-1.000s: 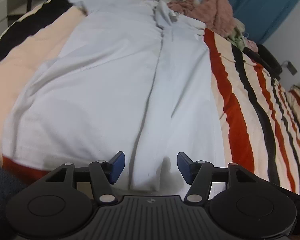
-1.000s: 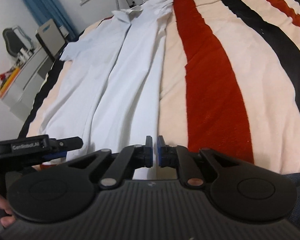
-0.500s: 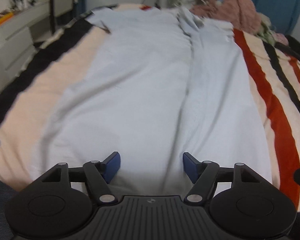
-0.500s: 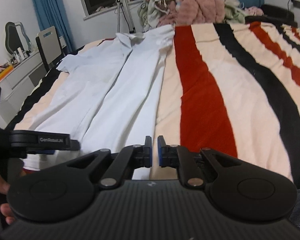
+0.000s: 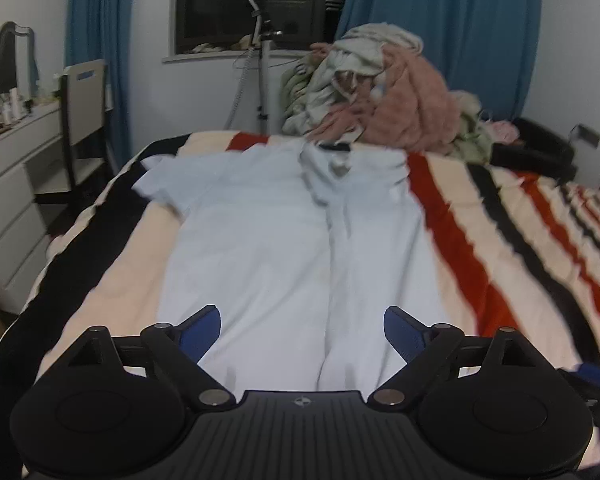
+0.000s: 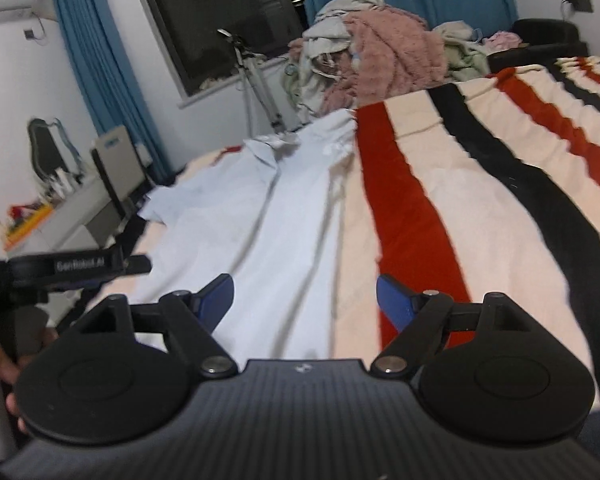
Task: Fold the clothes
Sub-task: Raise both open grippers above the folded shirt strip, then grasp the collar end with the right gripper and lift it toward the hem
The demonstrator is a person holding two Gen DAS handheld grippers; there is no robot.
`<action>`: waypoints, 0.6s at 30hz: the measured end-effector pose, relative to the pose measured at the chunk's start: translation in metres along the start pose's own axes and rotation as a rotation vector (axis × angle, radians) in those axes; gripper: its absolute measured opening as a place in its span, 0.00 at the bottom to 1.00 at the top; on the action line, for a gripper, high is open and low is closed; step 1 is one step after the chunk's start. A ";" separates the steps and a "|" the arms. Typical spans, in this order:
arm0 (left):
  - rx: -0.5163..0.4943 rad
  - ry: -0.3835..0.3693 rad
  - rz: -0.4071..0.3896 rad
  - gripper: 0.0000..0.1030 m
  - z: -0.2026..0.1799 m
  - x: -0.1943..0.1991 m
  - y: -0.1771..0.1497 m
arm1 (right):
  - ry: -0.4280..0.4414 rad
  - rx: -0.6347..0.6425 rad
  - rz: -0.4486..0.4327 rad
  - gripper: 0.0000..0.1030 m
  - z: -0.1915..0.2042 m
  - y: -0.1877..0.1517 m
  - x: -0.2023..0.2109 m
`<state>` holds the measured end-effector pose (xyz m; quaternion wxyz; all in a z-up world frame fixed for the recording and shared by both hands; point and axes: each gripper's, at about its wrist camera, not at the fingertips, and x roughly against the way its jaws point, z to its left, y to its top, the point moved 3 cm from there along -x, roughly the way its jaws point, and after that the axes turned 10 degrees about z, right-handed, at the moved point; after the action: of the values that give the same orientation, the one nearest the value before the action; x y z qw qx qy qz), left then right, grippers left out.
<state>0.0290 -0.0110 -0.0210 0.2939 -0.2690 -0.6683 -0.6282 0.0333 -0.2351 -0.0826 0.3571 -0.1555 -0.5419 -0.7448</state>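
Lying flat on the bed [image 5: 512, 240], pale blue shirt [image 5: 260, 248], collar far, hem near, long axis running straight away from both sets of fingers. Taking that shirt as the landmark and going left to right: off its left edge, one short sleeve [image 5: 158, 184] spread out over the black stripe; along its midline, a lengthwise seam or placket from collar [image 5: 328, 164] down to hem; at its right edge, cloth lying close along the red stripe, no sleeve showing on that side, possibly already turned under or over, not settled by these views. Beyond its collar, heaped laundry pile [image 5: 384, 100].

Left gripper [image 5: 302, 332] hovering just short of the hem, centred on the midline, fingers spread wide, nothing between them. Right gripper [image 6: 304, 298] also wide and empty, straddling the shirt's right edge near the hem, cloth toward its left finger, bare bedspread toward its right.

Judged from this: hem the nearest part to both hands; spread sleeve nearer the left gripper, right edge nearer the right one. Fits either a shirt laid out ready or one mid-fold with one side done.
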 end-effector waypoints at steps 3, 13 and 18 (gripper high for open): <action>0.029 -0.029 -0.038 0.91 0.010 -0.008 0.022 | 0.040 -0.013 0.006 0.54 0.001 0.021 -0.014; 0.166 -0.102 -0.014 0.92 0.078 -0.071 0.026 | 0.002 0.082 0.171 0.29 0.017 0.117 -0.208; 0.231 -0.105 -0.014 0.92 0.097 -0.099 0.032 | -0.087 0.123 0.121 0.29 0.013 0.150 -0.304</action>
<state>0.1144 0.0891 -0.0750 0.2831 -0.2614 -0.7524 -0.5342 0.3480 -0.1361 -0.1620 0.3864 -0.1982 -0.5912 -0.6796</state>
